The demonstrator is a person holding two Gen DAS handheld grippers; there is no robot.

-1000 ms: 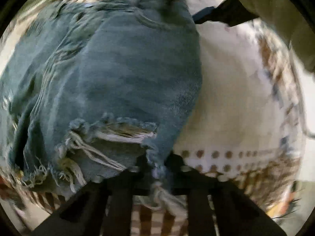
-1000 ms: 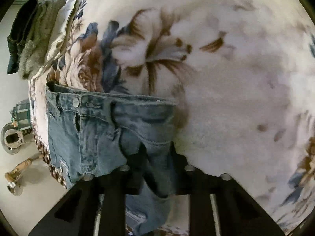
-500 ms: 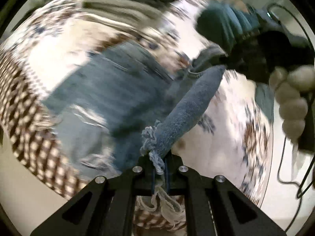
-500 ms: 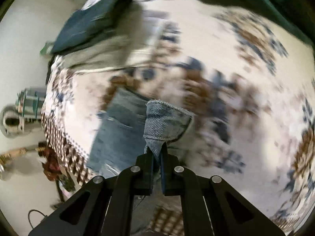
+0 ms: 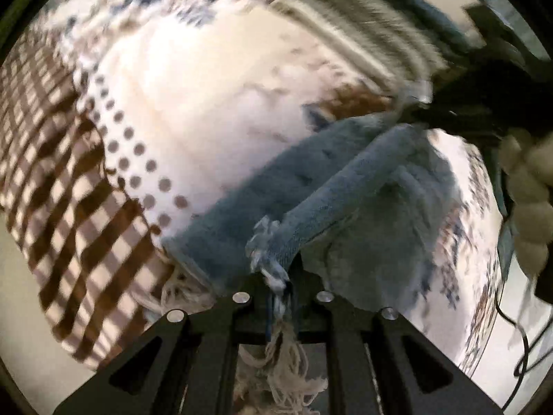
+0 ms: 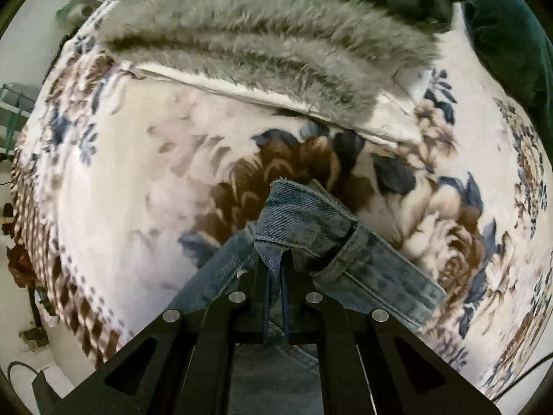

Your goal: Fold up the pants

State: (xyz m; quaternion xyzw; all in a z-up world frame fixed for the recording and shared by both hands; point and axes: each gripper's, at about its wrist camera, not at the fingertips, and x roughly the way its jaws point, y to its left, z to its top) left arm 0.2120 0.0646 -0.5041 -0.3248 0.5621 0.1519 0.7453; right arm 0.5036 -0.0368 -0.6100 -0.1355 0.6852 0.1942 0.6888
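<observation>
A floral blanket (image 6: 138,186) in cream, brown and blue covers the whole work surface, with a checked border (image 5: 69,207) toward 8 o'clock in the left wrist view. At 12 o'clock in the right wrist view a grey furry throw (image 6: 262,38) lies folded across the blanket, with dark green cloth (image 6: 511,34) behind it at 1 o'clock. The denim pants (image 5: 311,190) hang between the 2 tools, lifted off the blanket along most of what shows; in the left wrist view the long axis runs from 6 o'clock up toward 2 o'clock, frayed hem nearest the camera and the waist end far off by the other tool. The left gripper (image 5: 278,278) is closed tight on the frayed hem (image 5: 266,242), white threads dangling below the jaws. The right gripper (image 6: 274,266) is likewise pinched shut on the waistband (image 6: 304,214), whose folded edge stands up at the centre with a belt loop (image 6: 349,245) at 4 o'clock of it. Denim like this should be moderately heavy and limp yet hold a crease, and not slippery; the stitched waistband and the hem are the sound places to grip, though the ragged threads could tear or slip if pulled hard.
</observation>
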